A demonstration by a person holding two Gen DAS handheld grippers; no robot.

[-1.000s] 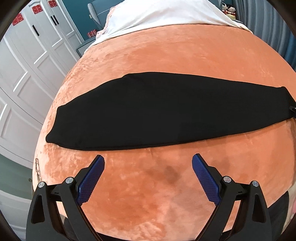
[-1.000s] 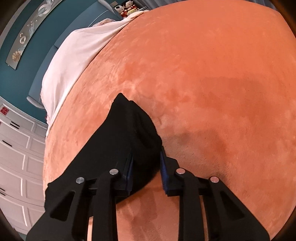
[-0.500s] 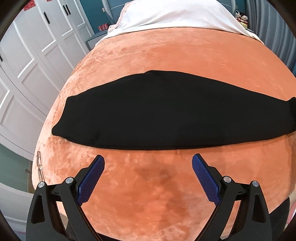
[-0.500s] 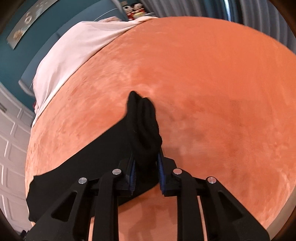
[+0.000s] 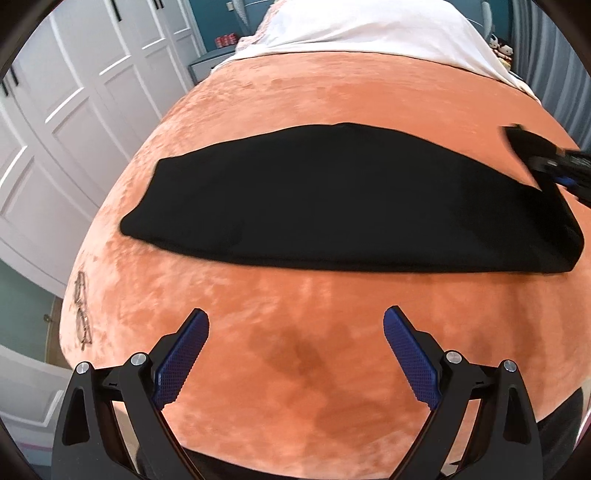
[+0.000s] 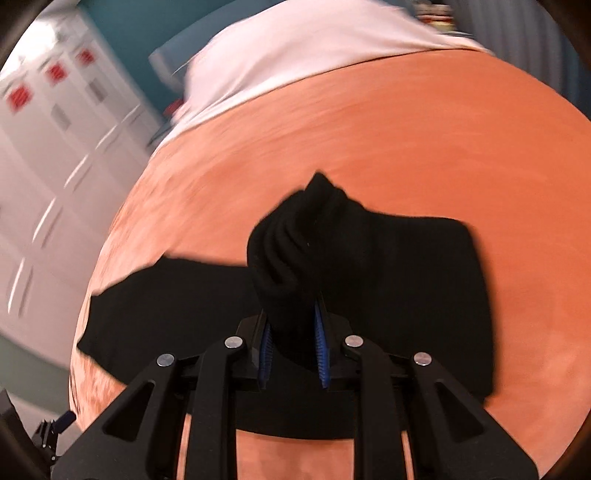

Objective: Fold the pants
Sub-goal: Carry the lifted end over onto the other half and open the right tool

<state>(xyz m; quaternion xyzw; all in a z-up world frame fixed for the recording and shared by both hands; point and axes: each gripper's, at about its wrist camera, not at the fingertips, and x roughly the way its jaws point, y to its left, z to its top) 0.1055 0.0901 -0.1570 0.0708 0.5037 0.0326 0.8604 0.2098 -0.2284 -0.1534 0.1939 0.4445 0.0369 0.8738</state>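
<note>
Left wrist view showed the left gripper (image 5: 295, 354) with jaws spread wide, empty, above the orange bed (image 5: 295, 387); black pants (image 5: 332, 206) lay beyond them. The right gripper (image 6: 293, 350) clenched a bunched pants end.

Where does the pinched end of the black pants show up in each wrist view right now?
Left wrist: far right edge, pinched end raised off the orange blanket, held by the right tool.
Right wrist: centre, bunched end clamped in the right tool.
Shared landmark: white sheet along the blanket's far edge.
</note>
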